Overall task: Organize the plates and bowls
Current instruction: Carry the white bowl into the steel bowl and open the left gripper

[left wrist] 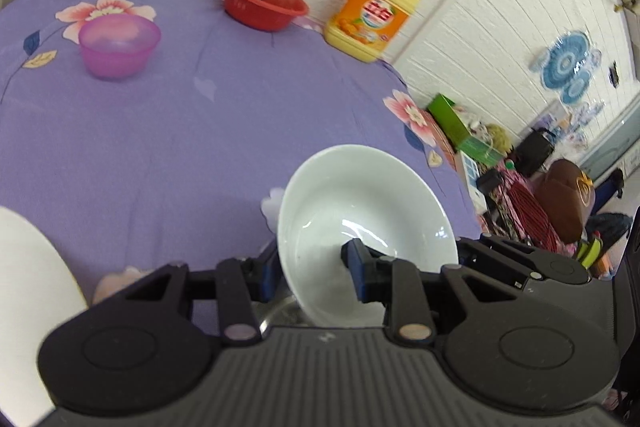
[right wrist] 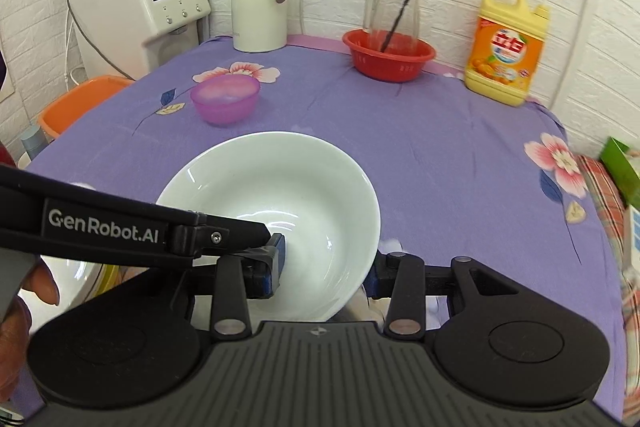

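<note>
Over the purple-clothed bench point(right wrist: 420, 155), each claw, left point(left wrist: 312, 273) and right point(right wrist: 326, 271), is clamped on one white bowl's point(right wrist: 280, 211) rim; uneven pulls could slip it.

I hold a glossy white bowl point(right wrist: 276, 211) up over the purple flowered cloth, empty, its wall pinched on two sides, tipped so its open mouth faces me. A small translucent pink bowl point(right wrist: 225, 98) sits upright on the cloth farther back and left, by a printed flower, well apart from the white one. Another white dish point(left wrist: 28, 291) shows at my left edge
</note>
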The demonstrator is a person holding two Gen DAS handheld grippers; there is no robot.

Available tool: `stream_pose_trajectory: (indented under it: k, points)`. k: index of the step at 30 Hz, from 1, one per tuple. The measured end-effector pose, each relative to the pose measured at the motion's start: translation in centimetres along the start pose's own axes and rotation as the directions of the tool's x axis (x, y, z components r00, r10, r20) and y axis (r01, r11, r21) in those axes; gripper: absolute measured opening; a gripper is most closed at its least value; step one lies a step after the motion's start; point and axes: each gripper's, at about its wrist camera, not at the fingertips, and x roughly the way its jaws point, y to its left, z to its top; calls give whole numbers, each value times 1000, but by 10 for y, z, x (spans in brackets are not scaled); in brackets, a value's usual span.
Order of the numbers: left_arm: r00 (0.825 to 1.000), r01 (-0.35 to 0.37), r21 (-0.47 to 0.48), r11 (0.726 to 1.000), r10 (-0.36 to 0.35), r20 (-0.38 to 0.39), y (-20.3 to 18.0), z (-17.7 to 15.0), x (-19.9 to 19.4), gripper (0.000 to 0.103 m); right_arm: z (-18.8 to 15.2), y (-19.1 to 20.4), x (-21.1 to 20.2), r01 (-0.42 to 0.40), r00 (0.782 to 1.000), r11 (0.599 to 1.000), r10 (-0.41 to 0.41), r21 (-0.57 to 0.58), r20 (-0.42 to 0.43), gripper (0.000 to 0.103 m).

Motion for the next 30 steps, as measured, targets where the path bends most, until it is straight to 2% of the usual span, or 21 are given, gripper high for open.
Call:
stream_pose_trajectory:
  k: [5,11,16,24,27,29,30]
  points:
    - [999,-5,32,999,6,-32,-8,-23,1,26,-28,0,-13,12,1000,999,-12,39,-2,70]
    - [998,-31,57,998,35,-61,-4,-44,3,26,-51,3,-10,-17,1000,998,19,64,-22,70]
    - [995,-44,64,997,49,-82,1,-51,11,26,-63,5,-5,-32,999,997,35,74,-38,71]
    - [997,-39,101,994,46,-66,0,-49,17,26,-68,5,-3,-24,1000,997,25,70,-16,71]
    - [998,-34,113,993,41,-54,1,-47,15,33,-69,0,-4,-36,999,994,37,101,-1,75]
    - [998,-42,123,992,46,-32,0,-46,9,48,-70,-2,-5,-47,999,991,46,124,9,76]
    - [999,-46,135,990,48,-9,-1,-45,5,50,-70,-3,-6,-50,999,989,48,138,20,79]
